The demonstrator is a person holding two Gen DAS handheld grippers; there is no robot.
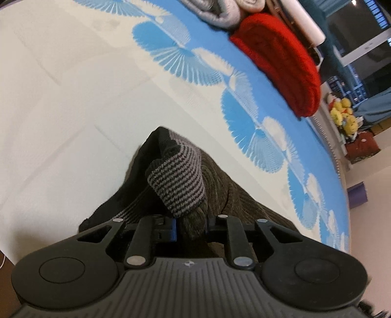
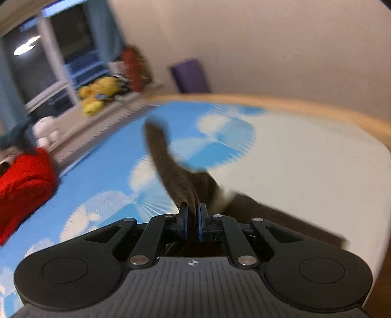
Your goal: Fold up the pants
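The pants (image 1: pixel 220 193) are dark brown corduroy with a grey-and-black striped knit band (image 1: pixel 178 183). In the left wrist view they bunch up in front of my left gripper (image 1: pixel 191 227), which is shut on the fabric, over the white part of the bed sheet (image 1: pixel 61 97). In the right wrist view, which is blurred by motion, my right gripper (image 2: pixel 193 220) is shut on another part of the pants (image 2: pixel 171 168), and a strip of fabric stands up from the jaws above the blue-patterned sheet (image 2: pixel 110 176).
A folded red garment (image 1: pixel 281 61) lies on the far part of the bed, also in the right wrist view (image 2: pixel 22 186). Grey folded clothes (image 1: pixel 220 12) lie beyond it. Yellow plush toys (image 1: pixel 342 115) and a purple box (image 2: pixel 190 75) stand off the bed.
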